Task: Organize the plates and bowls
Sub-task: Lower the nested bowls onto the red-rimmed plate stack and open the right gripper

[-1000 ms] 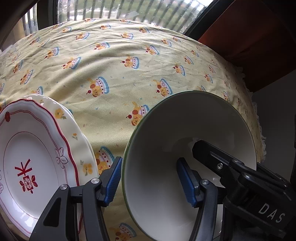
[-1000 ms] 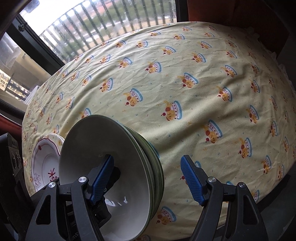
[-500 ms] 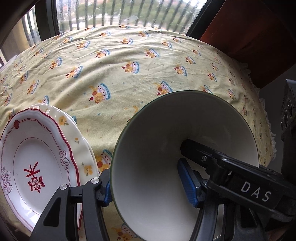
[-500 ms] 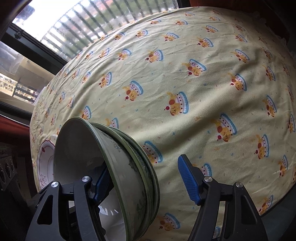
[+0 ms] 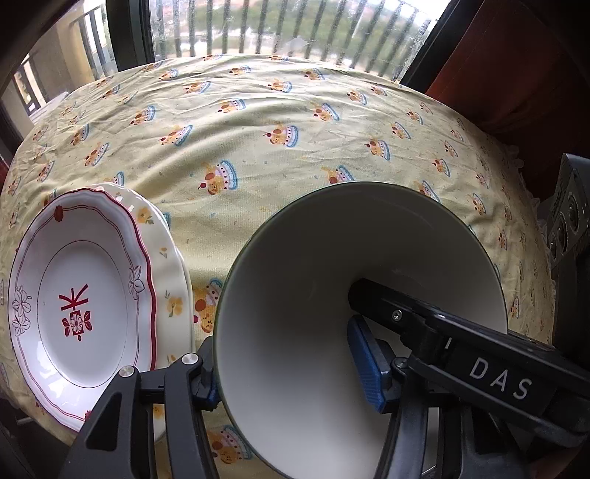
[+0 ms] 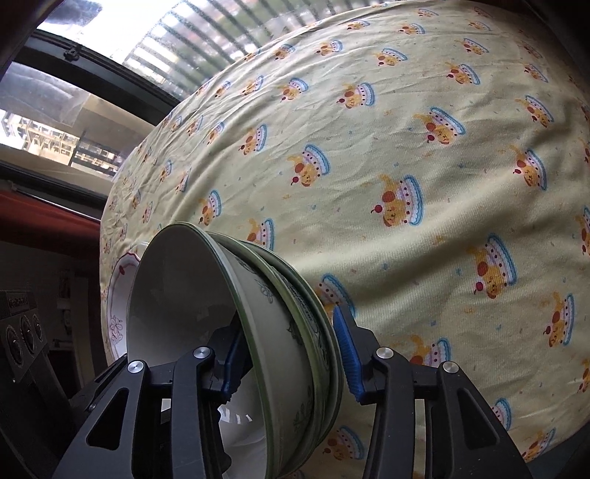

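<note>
A stack of nested white bowls (image 5: pixel 332 258) with green rims stands tilted at the near edge of the table. My left gripper (image 5: pixel 285 372) straddles its left wall, one finger outside the rim and the blue pad inside; its jaws are closing on that wall. My right gripper (image 6: pixel 291 357) straddles the opposite wall of the bowl stack (image 6: pixel 265 294), inner and outer pads against it, jaws closing too. Its black finger (image 5: pixel 405 317) shows inside the bowl. Left of the bowls, a white plate with red pattern (image 5: pixel 92 294) lies on a cream flowered plate (image 5: pixel 167 258).
A yellow tablecloth (image 5: pixel 258 110) printed with cakes covers the round table. A window with railings (image 5: pixel 276 29) runs behind its far edge. The table drops off at the right by a dark red wall (image 5: pixel 516 73). The plate stack (image 6: pixel 120 294) lies beyond the bowls in the right wrist view.
The right gripper's outer finger has swung in from well clear of the stack to its outer rim, and that gripper sank lower. The left gripper's jaws narrowed slightly on the left wall.
</note>
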The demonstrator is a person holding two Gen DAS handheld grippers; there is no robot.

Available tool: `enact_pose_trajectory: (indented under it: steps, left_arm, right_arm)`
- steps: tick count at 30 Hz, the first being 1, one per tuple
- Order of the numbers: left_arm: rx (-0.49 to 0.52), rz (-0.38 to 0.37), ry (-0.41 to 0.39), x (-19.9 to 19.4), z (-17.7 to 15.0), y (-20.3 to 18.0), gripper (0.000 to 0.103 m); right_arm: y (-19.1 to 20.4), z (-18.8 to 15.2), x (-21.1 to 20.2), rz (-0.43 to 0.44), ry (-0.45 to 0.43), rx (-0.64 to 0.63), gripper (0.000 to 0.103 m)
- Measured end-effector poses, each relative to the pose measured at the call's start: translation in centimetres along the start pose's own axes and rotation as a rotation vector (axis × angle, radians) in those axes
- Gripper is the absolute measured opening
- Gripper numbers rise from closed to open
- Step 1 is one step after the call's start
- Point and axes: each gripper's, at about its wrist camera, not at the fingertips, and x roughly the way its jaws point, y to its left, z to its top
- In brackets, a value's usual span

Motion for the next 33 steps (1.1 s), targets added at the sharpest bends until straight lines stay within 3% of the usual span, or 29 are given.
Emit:
enact_pose_trajectory:
  steps: [4,9,12,21,33]
  left_arm:
    - [-0.096,-0.040,0.020,-0.1,-0.7,0.5,0.051]
    - [-0.012,0.011,-0.038,-1.4,-0.9,-1.2,0.051]
    - [-0.050,-0.016,-0.047,-1.8,-0.9,-0.8,0.051]
    - [-0.093,-0.075,-0.076,-4.0,-1.0,1.8,0.051]
    - [-0.100,-0.119,-0.121,-7.4,-0.9,9.0,0.051]
  right_arm:
    - [0.3,0.0,-0.2,-0.024,0.017,-0.038,0.048]
    - [-0.8,-0.6,-0.9,0.019,0.033,-0.002,0.048]
    - [-0.5,-0.4,-1.5,0.016,0.024,-0.012,0.048]
    - [3.1,-0.5,-3.2,-0.051,-0.008,-0.061,0.048]
    - [11.3,-2.0,-2.3,-0.101,-0.059,-0.088,0.047]
